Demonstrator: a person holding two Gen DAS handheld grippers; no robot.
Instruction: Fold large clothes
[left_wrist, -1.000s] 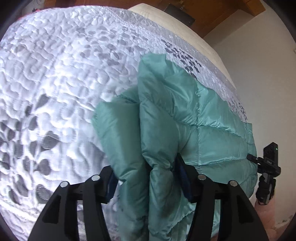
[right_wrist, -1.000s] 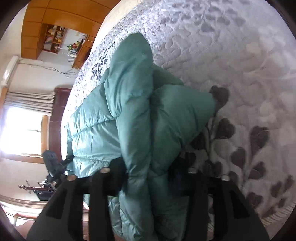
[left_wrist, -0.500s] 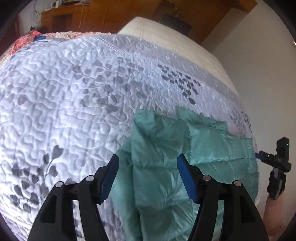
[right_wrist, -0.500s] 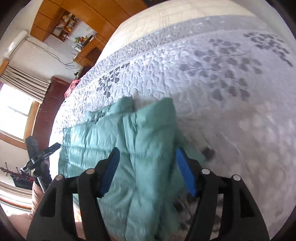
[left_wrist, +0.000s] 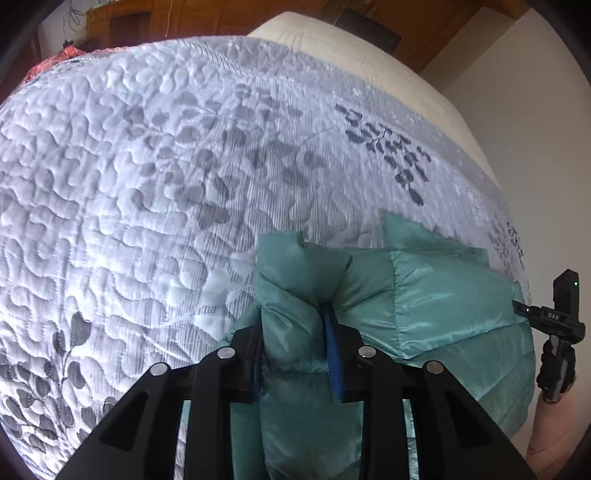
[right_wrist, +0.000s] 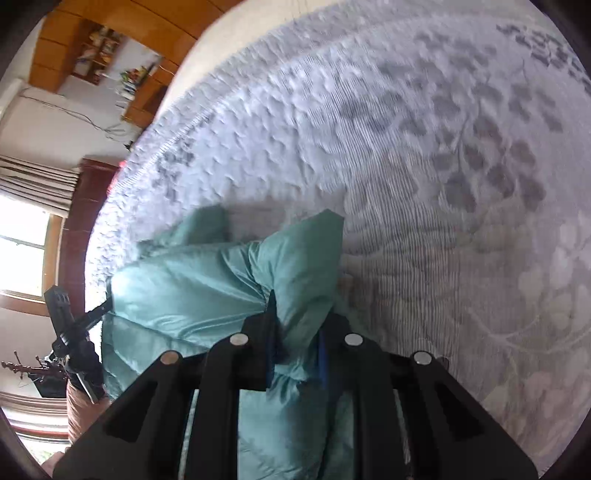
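A: What is taken up by most of both views?

B: A bed is seen, covered by a white quilted bedspread (left_wrist: 155, 192) printed with grey leaves. Beyond it, a plain cream strip (left_wrist: 332, 48) is seen at the far end, and wooden panelling (right_wrist: 85, 40) is shown behind that. A window (right_wrist: 22, 254) with a striped curtain is caught at the left edge of the right wrist view.

A: Where is the garment found?

B: A teal puffer jacket (left_wrist: 443, 306) is laid on the bedspread at the near edge of the bed, bunched into thick quilted folds. Two corners are raised from the heap, one in front of each camera.

A: How is the left gripper (left_wrist: 295, 354) set?

B: Its jaws are being closed, and a padded ridge of the jacket is pinched between the blue pads (left_wrist: 334, 354), the fabric bulging above them.

A: And the right gripper (right_wrist: 295, 350)?

B: Its jaws are likewise being closed narrowly on a raised corner of the jacket, which is squeezed between them. The picture is blurred there, so the exact seam gripped cannot be told.

A: Is each gripper seen by the other camera?

B: Yes. The right gripper is seen at the jacket's far edge in the left view, held above a pink sleeve (left_wrist: 550, 424); the left one is seen similarly at the left of the right view.
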